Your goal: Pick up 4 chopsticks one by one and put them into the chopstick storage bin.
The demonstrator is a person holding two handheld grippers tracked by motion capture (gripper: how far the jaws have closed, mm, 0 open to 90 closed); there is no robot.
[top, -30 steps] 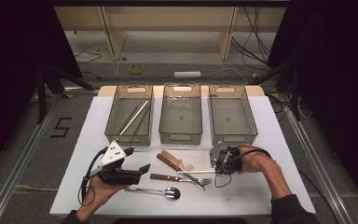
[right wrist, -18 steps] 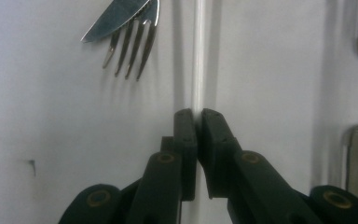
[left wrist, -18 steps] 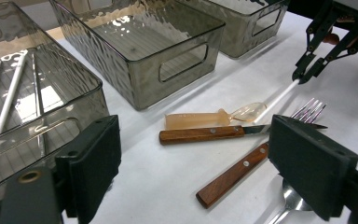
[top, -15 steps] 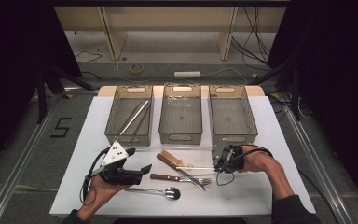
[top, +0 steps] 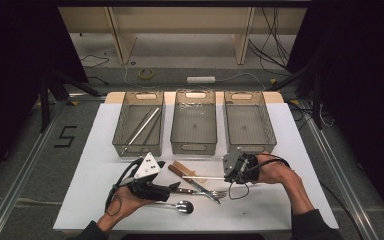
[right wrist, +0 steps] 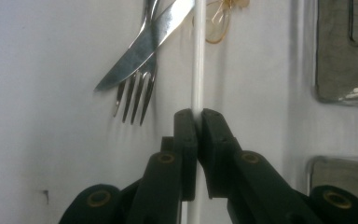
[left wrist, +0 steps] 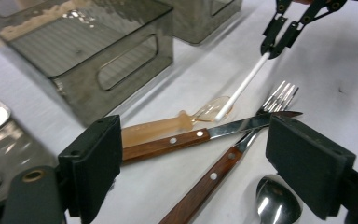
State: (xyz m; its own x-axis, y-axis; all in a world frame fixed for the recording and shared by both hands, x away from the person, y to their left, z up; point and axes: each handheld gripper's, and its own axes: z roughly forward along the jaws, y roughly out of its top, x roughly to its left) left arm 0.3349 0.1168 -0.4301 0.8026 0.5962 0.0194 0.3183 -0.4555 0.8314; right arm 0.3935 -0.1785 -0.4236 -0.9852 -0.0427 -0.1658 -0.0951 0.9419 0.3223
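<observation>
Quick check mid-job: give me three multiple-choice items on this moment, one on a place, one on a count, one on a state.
1. Where do the metal chopsticks lie?
A. left bin
B. middle bin
C. right bin

2. How many bins stand on the table?
A. two
B. three
C. four

3. The right gripper is:
A. open
B. shut on nothing
C. shut on the white stick

Answers:
1 A, they lie slanted in the left bin.
2 B, three stand side by side.
3 C, its jaws pinch the stick's end.
</observation>
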